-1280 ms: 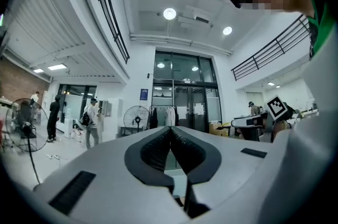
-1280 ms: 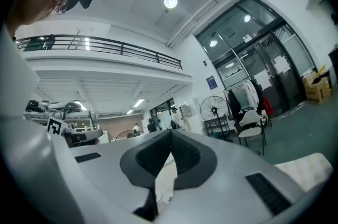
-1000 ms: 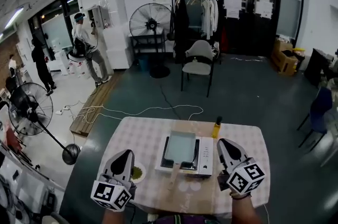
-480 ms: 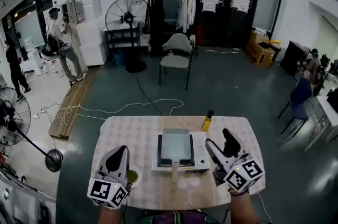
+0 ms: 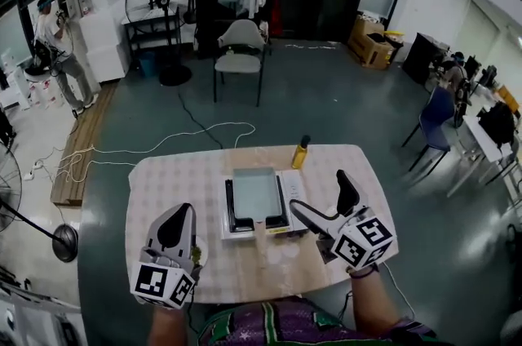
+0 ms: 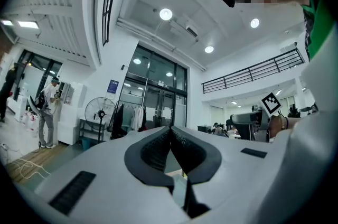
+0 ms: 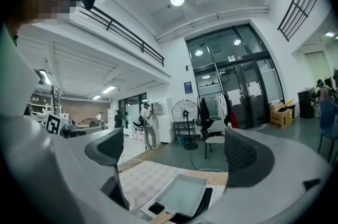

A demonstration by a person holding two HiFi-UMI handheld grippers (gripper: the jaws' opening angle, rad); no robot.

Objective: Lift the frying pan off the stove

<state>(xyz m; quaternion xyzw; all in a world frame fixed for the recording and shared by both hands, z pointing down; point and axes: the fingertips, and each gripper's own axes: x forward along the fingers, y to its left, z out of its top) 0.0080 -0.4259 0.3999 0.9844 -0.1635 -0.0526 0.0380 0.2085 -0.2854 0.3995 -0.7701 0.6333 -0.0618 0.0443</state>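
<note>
Reaching for the rectangular frying pan, which sits on the stove on the bench, the right gripper hovers beside it, jaws opening around nothing, the left gripper pressed together; next, I judge, comes clamping the pan's handle.

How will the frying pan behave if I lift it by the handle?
The frying pan looks rigid and shallow, so probably fairly light. Held by its handle alone, the long body may droop forwards. It sits flat on the stove, so tipping seems unlikely.
</note>
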